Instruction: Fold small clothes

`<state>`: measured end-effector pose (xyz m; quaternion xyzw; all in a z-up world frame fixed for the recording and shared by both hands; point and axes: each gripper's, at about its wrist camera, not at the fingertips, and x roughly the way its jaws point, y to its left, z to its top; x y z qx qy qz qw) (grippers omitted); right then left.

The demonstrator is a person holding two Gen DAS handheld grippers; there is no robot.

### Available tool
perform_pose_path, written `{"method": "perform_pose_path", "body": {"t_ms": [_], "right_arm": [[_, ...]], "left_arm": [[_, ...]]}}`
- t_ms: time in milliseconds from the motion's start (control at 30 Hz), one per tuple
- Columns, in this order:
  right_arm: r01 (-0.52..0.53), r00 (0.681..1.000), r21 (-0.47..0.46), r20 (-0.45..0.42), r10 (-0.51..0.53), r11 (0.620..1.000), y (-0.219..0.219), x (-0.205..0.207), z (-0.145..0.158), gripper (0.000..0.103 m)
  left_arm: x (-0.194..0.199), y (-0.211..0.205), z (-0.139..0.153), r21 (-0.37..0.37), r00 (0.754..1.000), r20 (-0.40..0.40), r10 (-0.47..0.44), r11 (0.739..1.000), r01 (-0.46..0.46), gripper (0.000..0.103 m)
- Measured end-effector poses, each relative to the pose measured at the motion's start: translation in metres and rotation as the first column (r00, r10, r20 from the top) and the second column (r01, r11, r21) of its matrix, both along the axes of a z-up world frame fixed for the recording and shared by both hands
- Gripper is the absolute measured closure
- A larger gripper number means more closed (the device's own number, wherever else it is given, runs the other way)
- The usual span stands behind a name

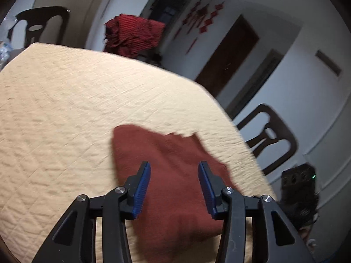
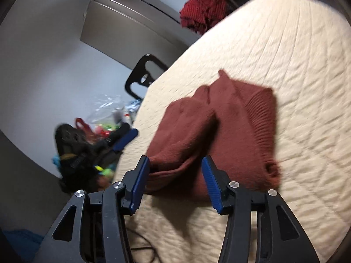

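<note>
A rust-red knit garment (image 1: pixel 173 197) lies folded on the cream quilted table cover (image 1: pixel 65 109), near its edge. My left gripper (image 1: pixel 174 166) hovers just over the garment, its blue pads wide apart with nothing pinched. In the right wrist view the garment (image 2: pixel 230 131) shows a ribbed hem on the right and a doubled fold at its near end. My right gripper (image 2: pixel 175 160) is open at that near fold; the cloth lies loose between the pads and is not pinched. The left gripper's blue finger (image 2: pixel 128 139) shows beyond the table edge on the left.
A heap of red striped cloth (image 1: pixel 133 35) sits past the table's far side. Dark chairs (image 1: pixel 41 24) (image 1: pixel 272 135) stand around the table. Bags and colourful clutter (image 2: pixel 105 120) lie beyond the cover's (image 2: pixel 296 65) left edge. A cable trails under the right gripper.
</note>
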<state>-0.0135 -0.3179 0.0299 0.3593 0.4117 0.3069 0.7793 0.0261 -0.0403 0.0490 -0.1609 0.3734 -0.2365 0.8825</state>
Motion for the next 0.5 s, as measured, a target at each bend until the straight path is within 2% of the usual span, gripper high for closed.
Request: {"method": "perform_pose_path", "body": {"t_ms": [67, 133, 267, 333, 400, 500], "right_arm": [[-0.014, 0.998, 0.049, -0.057, 0.017, 0.999, 0.003, 0.007, -0.006, 0.052], [-0.013, 0.994, 0.089, -0.109, 0.023, 0.996, 0.003, 0.012, -0.013, 0.044], [-0.010, 0.982, 0.133, -0.186, 0.035, 0.991, 0.004, 0.023, -0.019, 0.043], [-0.013, 0.979, 0.142, -0.200, 0.042, 0.990, 0.007, 0.032, -0.017, 0.043], [-0.023, 0.975, 0.118, -0.219, 0.048, 0.993, 0.011, 0.038, -0.017, 0.043], [-0.056, 0.971, 0.025, -0.232, 0.060, 0.998, 0.023, 0.045, -0.016, 0.043]], "left_arm": [[-0.003, 0.002, -0.009, 0.049, 1.000, -0.009, 0.024, 0.999, -0.023, 0.055], [-0.008, 0.007, -0.019, 0.058, 0.999, -0.024, 0.025, 0.998, -0.023, 0.055], [-0.006, -0.002, -0.035, 0.072, 0.998, -0.056, 0.004, 0.997, 0.000, 0.055], [-0.007, -0.006, -0.039, 0.096, 0.999, -0.043, 0.003, 0.995, 0.001, 0.055], [-0.008, -0.007, -0.040, 0.096, 0.999, -0.038, 0.000, 0.995, 0.004, 0.055], [-0.007, -0.007, -0.041, 0.094, 0.999, -0.037, 0.000, 0.996, 0.003, 0.055]]}}
